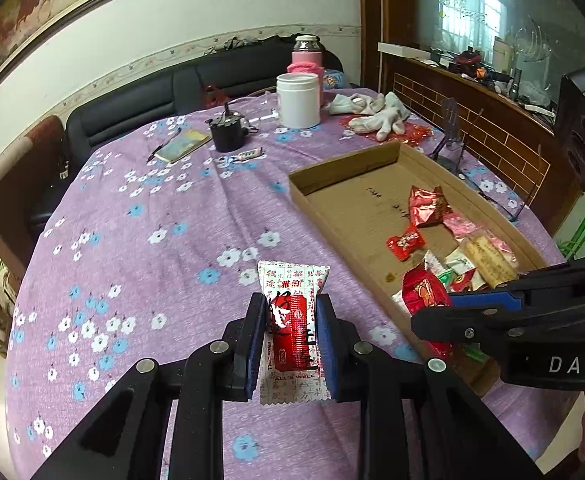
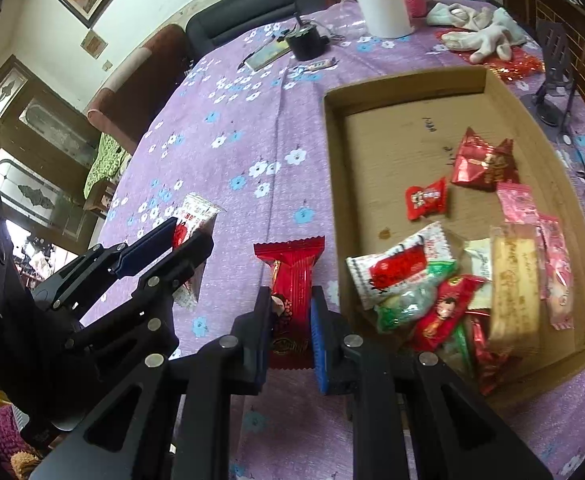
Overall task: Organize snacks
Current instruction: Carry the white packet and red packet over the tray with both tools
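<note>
Left wrist view shows the left gripper [image 1: 290, 334] pinching a white-and-red snack packet [image 1: 292, 328] between its two blue-padded fingers, the packet upright and held above the purple flowered tablecloth [image 1: 152, 208]; to the right lies a shallow cardboard tray [image 1: 344, 168], its near end heaped with wrapped snacks; a small red candy [image 1: 405, 243] lies apart from the heap toward the tray's middle, and a larger red foil packet [image 1: 428, 205] lies beyond it; the right gripper [image 1: 432, 314] reaches in from the right edge over the tray's near wall, and from this angle only a slip of its red packet shows.

Right wrist view shows that gripper [image 2: 290, 320] pressed onto a red snack packet [image 2: 290, 280], which stands lengthwise between the pads, just left of the tray's [image 2: 332, 128] near wall and over the cloth [image 2: 232, 120]; the left gripper [image 2: 190, 236] appears at the left with the white packet [image 2: 196, 212] clamped in it; whether either packet touches the cloth is hard to say.

At the far side of the table stand a white plastic jar [image 1: 297, 100], a pink flask [image 1: 307, 54] behind it, and a black cup [image 1: 228, 132]; a notebook [image 1: 182, 145] with a pen lies near the cup, and white gloves [image 1: 376, 114] lie to the right of the jar.
</note>
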A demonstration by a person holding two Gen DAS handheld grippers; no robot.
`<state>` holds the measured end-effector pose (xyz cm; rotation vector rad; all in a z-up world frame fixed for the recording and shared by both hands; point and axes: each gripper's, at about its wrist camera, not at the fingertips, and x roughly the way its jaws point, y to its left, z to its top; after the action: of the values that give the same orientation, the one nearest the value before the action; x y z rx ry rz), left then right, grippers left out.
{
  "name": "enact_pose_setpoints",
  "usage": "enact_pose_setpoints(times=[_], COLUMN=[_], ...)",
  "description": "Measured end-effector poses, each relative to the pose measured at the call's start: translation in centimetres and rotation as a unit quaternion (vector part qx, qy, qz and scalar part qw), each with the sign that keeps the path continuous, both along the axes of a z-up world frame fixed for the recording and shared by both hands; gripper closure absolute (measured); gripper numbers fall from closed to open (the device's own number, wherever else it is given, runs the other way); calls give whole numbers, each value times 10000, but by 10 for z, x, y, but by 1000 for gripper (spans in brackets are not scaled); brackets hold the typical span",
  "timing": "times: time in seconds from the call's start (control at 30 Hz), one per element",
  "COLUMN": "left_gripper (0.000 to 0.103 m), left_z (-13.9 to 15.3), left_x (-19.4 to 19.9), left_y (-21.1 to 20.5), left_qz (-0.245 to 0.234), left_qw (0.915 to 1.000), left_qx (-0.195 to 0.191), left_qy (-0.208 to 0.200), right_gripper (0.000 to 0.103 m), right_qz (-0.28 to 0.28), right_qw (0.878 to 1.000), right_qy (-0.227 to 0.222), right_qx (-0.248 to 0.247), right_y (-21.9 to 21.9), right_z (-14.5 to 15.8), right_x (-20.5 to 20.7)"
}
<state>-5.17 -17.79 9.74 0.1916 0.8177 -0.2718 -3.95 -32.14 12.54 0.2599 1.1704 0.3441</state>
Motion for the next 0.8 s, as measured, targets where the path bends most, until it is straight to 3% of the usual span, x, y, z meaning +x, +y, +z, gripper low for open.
enact_pose_setpoints(times=[0.8], left_gripper=[78], left_z=[6], left_x=[3], left_y=[-68], left_qz=[-439], left_qw=[9990], left_qx=[38], left_qy=[-61], right_gripper=[86], right_qz=[-503], right_qw=[9986], right_qy=[-129], right_qx=[53], right_y=[-72], right_z=[11], right_x=[-13])
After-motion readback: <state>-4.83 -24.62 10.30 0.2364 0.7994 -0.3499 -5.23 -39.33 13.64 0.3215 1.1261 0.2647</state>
